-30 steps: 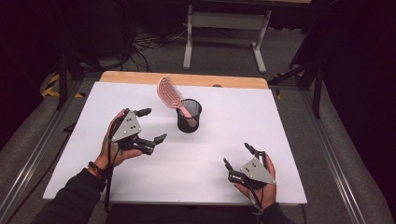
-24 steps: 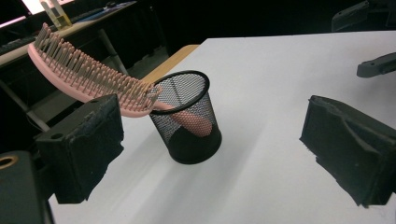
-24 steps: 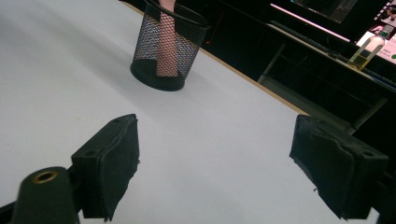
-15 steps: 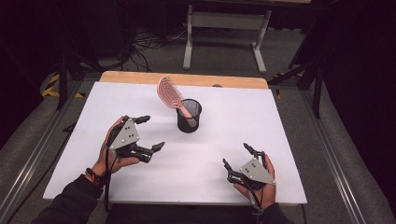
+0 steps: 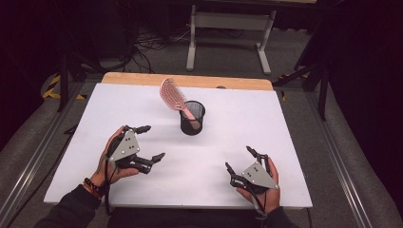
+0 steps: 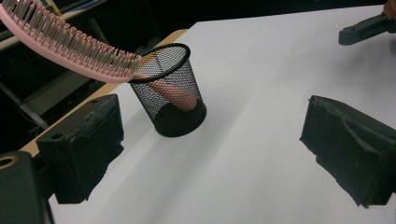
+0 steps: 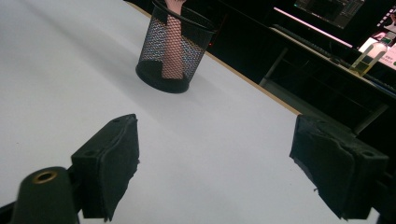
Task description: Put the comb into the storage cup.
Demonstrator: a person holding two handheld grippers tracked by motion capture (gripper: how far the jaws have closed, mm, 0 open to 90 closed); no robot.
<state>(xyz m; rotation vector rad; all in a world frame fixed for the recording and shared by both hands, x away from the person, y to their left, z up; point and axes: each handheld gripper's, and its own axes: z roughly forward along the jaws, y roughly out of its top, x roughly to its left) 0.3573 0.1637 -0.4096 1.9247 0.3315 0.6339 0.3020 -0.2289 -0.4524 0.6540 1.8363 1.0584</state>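
Left claw (image 5: 148, 142), jaws wide and empty, has drawn back from the mesh cup (image 5: 192, 117); right claw (image 5: 242, 159) stays open, empty.

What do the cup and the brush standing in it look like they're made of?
The cup looks like black wire mesh, probably painted metal: you can see through its walls, with a solid rim and base. The brush looks like matte pink plastic, moulded in one piece, with paler bristles in rows; its handle sits inside the cup.
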